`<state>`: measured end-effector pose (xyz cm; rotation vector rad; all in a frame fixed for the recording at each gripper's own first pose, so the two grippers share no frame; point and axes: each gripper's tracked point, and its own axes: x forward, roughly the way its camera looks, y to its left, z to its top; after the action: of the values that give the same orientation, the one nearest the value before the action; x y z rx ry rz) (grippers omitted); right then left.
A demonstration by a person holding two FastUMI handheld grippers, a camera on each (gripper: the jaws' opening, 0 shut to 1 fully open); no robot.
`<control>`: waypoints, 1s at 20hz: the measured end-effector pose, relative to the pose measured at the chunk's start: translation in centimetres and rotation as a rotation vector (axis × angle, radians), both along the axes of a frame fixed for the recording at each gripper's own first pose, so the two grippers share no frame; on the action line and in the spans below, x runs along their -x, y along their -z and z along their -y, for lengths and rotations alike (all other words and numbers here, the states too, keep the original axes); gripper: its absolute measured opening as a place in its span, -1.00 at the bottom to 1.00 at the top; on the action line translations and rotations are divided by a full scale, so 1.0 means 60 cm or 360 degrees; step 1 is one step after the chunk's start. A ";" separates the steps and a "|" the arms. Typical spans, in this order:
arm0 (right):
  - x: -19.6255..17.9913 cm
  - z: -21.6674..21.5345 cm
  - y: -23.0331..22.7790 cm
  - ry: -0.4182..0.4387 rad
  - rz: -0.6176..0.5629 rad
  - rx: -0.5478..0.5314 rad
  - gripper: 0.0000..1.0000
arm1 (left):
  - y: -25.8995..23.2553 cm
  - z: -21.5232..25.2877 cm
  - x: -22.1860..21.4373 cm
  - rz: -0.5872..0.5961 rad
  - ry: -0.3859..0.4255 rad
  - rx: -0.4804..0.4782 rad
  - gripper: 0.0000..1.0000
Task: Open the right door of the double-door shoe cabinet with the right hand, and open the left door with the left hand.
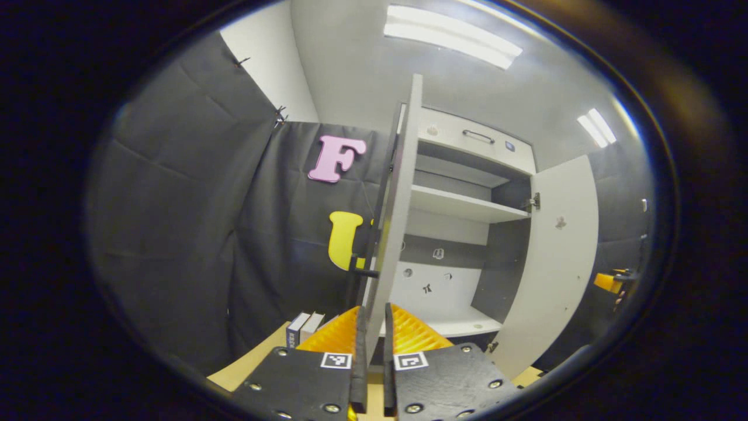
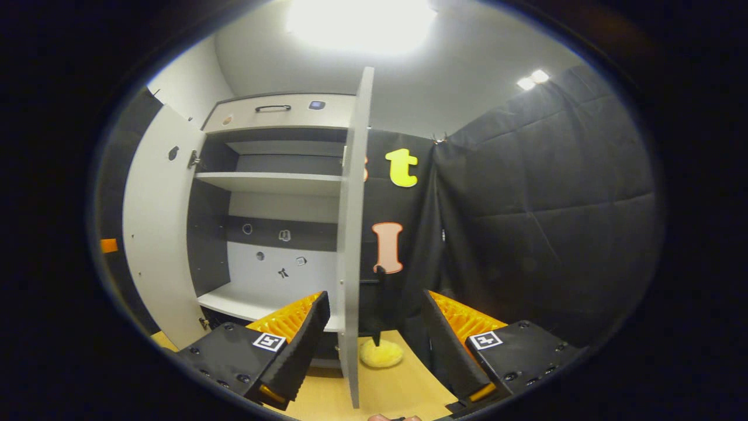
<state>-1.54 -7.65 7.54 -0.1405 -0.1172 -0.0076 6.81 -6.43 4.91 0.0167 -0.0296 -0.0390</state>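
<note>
In the left gripper view, the left gripper [image 1: 374, 327] is sitting at the bottom centre of the frame, its two fingers drawn close together and pinching the front edge of the pale grey flat-panel left door [image 1: 397, 210] of the double-door shoe cabinet [image 1: 467, 169]. That door is standing edge-on, running from the fingertips up through the middle of the frame, with a dark handle [image 1: 363, 272] jutting from its outer face. To the right of it the cabinet's interior is showing: a white shelf [image 1: 461, 204] in the upper middle and a white bottom board below. At the right of the frame the pale grey right door [image 1: 555, 257] is standing swung wide. Two small upright books [image 1: 304, 328] are standing on the light wooden floor [image 1: 251, 365] at the lower left.

In the right gripper view, the right gripper [image 2: 374, 345] is spreading its fingers wide apart at the bottom of the frame, holding nothing. The right door [image 2: 350, 234] is rising edge-on between the fingers, nearer the finger at lower left; whether that one is touching it I cannot tell. The left door [image 2: 158, 228] is standing open at the left of the frame. A soft yellow round object [image 2: 381, 354] is lying on the floor at the bottom centre, just right of the door's foot.
</note>
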 end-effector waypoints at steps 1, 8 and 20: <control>-0.002 -0.008 0.013 -0.0054 -0.0034 -0.0015 0.97 | 0.008 0.014 0.011 0.0002 -0.0026 -0.0037 -0.63; 0.000 -0.003 0.062 -0.0287 -0.0175 -0.0048 0.94 | 0.045 0.145 0.068 -0.0023 -0.0099 -0.0092 0.97; -0.006 0.010 0.048 -0.0388 -0.0154 -0.0141 0.96 | 0.041 0.185 0.118 -0.0069 -0.0256 -0.0120 0.94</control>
<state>-1.15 -8.24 4.68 -0.0370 -0.0370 0.2368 -0.29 -17.50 2.44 0.0932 0.0166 0.1205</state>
